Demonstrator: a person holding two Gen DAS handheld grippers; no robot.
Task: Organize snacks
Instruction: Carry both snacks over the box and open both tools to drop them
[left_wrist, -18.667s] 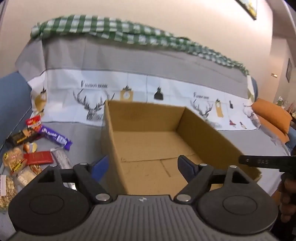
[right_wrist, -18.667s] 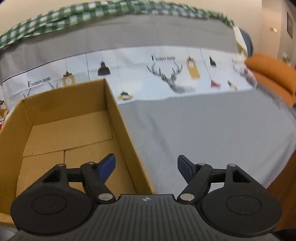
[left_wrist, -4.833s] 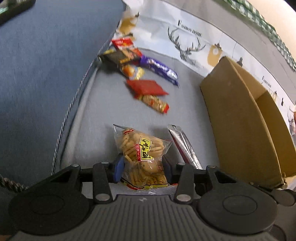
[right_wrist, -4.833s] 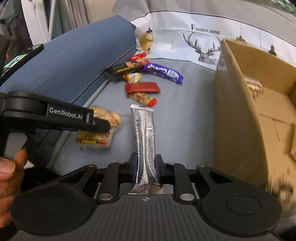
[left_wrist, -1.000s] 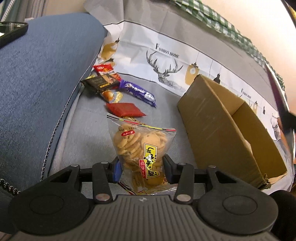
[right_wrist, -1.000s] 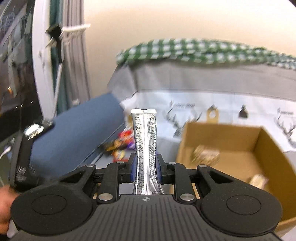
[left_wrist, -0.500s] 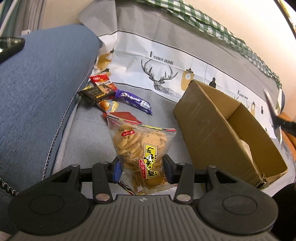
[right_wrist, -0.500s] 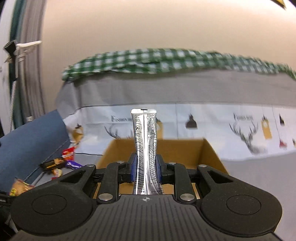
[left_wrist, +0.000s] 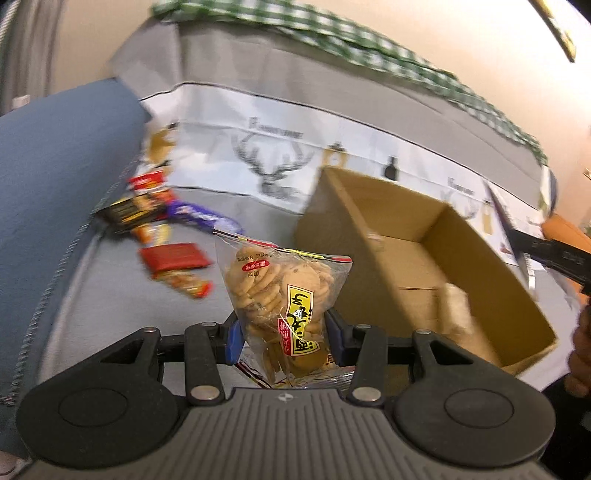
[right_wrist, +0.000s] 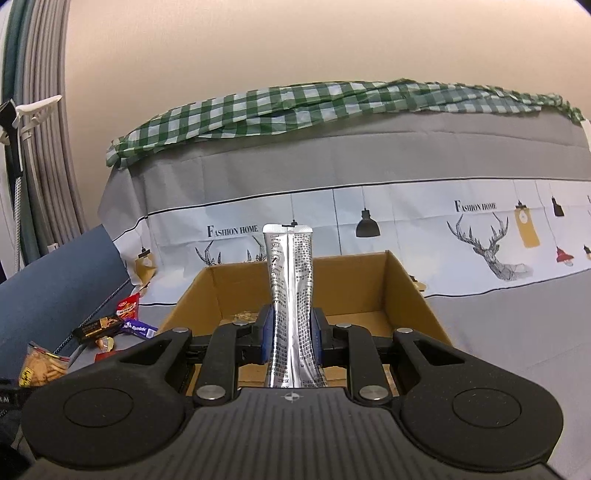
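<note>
left wrist view: the left gripper (left_wrist: 283, 338) is clamped on a clear bag of round biscuits (left_wrist: 280, 295), which stands upright between its blue pads, lifted above a grey sofa seat (left_wrist: 99, 291). just to the right sits an open cardboard box (left_wrist: 476, 280) with a pale packet (left_wrist: 456, 304) inside it, too blurred to name. to the left, a loose group of snacks lies on the seat: a red packet (left_wrist: 173, 256), a purple bar (left_wrist: 201, 218), a dark bar (left_wrist: 127, 212) and a few more, smeared by motion. at the far right edge a black gripper part and a bit of a hand show.

right wrist view: the right gripper (right_wrist: 291, 338) is pinched tight on a silver stick pack (right_wrist: 291, 291), held upright in front of the cardboard box (right_wrist: 410, 288). the box rests on the seat against a sofa back draped in a deer-print cover (right_wrist: 487, 243) and a green checked cloth (right_wrist: 295, 103). the snack pile (right_wrist: 122, 325) lies left of the box, and the biscuit bag (right_wrist: 42, 365) shows at the far lower left.
</note>
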